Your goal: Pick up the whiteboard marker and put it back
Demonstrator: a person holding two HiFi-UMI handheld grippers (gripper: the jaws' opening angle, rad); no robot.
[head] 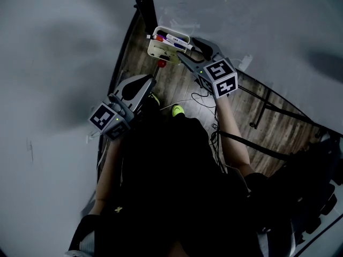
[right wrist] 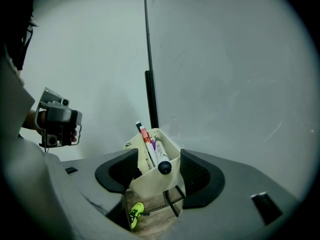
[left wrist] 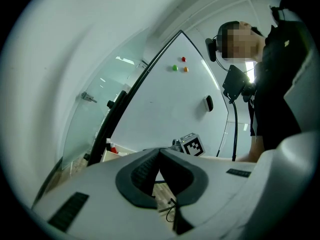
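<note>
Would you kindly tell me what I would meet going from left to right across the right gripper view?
The grey left gripper held in a hand → slim red-capped marker → fat white marker with a dark end cap → dark ribbed pad at the right.

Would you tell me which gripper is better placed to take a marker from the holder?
Right, probably. The right gripper is open, with the holder and its markers directly before its jaws. The left gripper is shut and held aside, away from the holder.

Wood-plank floor, dimly lit. White board in black frame. Glass panel just beside it.
</note>
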